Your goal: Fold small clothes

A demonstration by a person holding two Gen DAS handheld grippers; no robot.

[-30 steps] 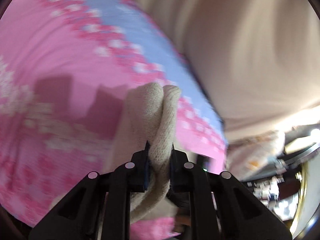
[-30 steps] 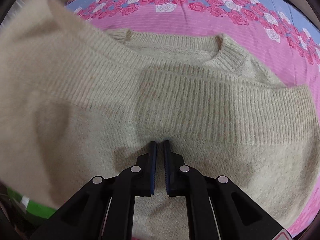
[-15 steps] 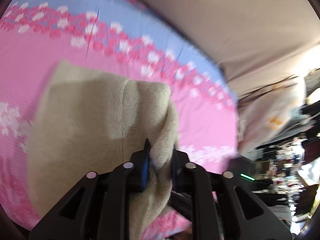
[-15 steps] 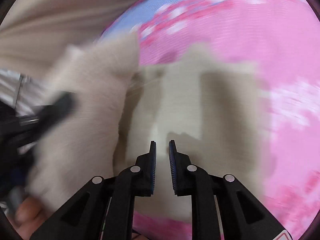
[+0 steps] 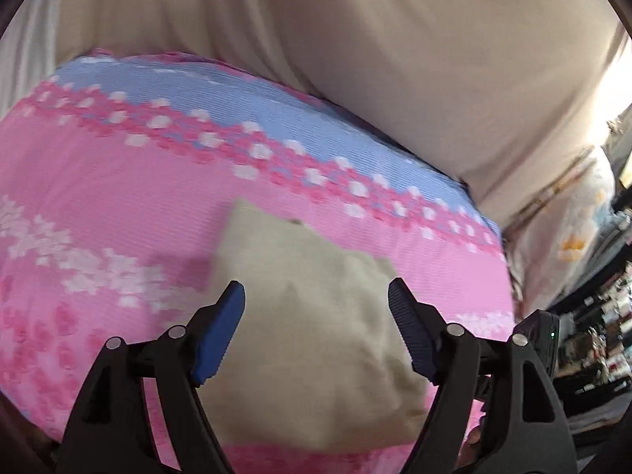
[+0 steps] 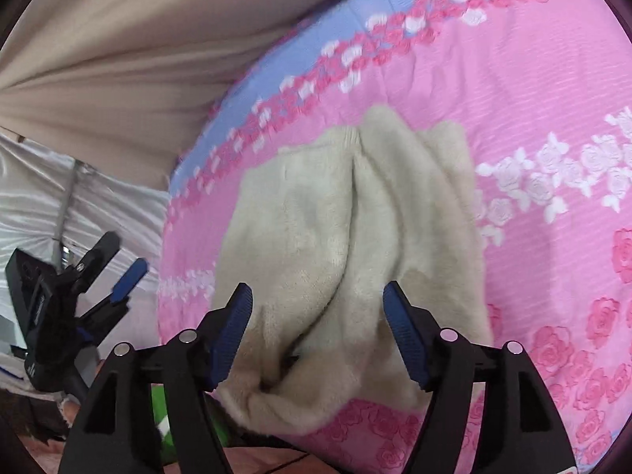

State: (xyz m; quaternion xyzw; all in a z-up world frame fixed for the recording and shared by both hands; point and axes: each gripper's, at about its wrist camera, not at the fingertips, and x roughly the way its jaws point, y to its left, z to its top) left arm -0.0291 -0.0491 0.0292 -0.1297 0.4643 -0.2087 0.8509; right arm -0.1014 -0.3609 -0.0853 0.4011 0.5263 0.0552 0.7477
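The cream sweater point(image 6: 347, 245) lies folded in a bundle on the pink rose-patterned bedspread point(image 6: 533, 79), near its front edge. We see our left gripper point(image 5: 316, 308) and right gripper point(image 6: 318, 308) above it, jaws opening wide with nothing pinched between the blue pads. Motion blur hides the knit's detail, and our fingers cover its near corners.

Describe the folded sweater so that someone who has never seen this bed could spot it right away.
Start from the pink bed cover printed with roses, with a blue band along its far side. Near its front edge lies a folded cream sweater, a soft fuzzy bundle with a deep crease down its middle. It is the only plain, pale, unpatterned thing on the flowered cover.
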